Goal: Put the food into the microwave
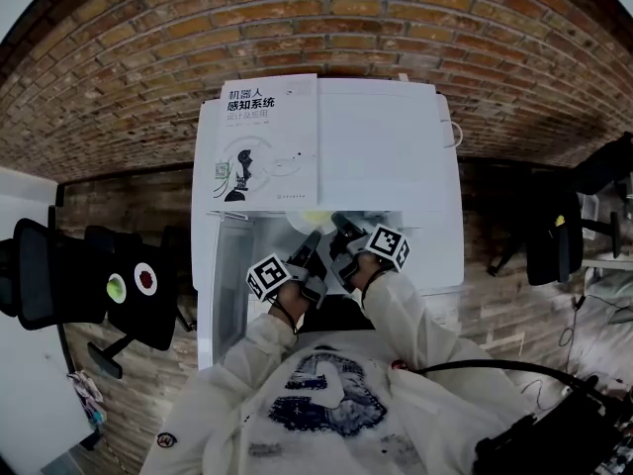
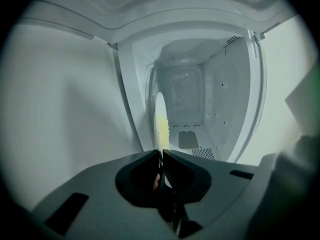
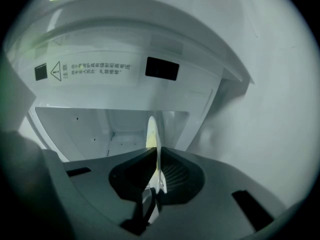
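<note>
A white plate (image 1: pixel 316 222) with yellow food (image 2: pixel 162 128) is held at the mouth of the white microwave (image 1: pixel 396 156), whose cavity (image 2: pixel 197 109) stands open. Both grippers pinch the plate's near rim. My left gripper (image 1: pixel 309 255) is shut on the rim's left part, my right gripper (image 1: pixel 344 237) on its right part. In the left gripper view the plate (image 2: pixel 161 119) shows edge-on between the jaws of the left gripper (image 2: pixel 162 156), reaching into the cavity. The right gripper view shows the plate (image 3: pixel 152 131) edge-on in the right gripper (image 3: pixel 157 156) just before the opening.
A book (image 1: pixel 267 137) lies on top of the microwave. The open door (image 1: pixel 210 285) hangs out at the left. A warning label (image 3: pixel 95 69) sits above the opening. A brick wall (image 1: pixel 148 57) is behind; black chairs (image 1: pixel 89 285) stand at the left and right.
</note>
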The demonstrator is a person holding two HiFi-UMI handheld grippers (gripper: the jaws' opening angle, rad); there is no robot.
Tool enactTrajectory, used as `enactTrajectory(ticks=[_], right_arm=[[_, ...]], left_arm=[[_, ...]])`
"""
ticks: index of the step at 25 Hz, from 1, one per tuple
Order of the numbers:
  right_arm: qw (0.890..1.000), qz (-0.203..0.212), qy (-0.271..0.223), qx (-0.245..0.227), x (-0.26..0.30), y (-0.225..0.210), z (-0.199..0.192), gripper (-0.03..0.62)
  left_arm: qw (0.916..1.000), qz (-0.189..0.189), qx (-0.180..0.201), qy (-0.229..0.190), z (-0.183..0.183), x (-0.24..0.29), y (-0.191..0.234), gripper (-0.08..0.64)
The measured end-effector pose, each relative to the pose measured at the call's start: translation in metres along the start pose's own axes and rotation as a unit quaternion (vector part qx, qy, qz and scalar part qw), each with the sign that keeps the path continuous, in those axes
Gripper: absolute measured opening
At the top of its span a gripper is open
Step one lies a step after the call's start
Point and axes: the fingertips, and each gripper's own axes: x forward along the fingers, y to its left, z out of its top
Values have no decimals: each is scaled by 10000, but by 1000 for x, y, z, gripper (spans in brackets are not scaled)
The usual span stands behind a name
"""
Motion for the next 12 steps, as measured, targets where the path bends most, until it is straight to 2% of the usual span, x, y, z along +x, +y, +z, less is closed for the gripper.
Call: enactTrajectory(ticks=[6,12], right_arm=[[9998,-97,20,-162,-3,-1,-1,34],[9998,67,177,-106,-9,2,-8,43]], left_arm=[[9998,-178,-4,-32,1,3,-6,29],[10000,-48,35,-34,2,3,-3,29]])
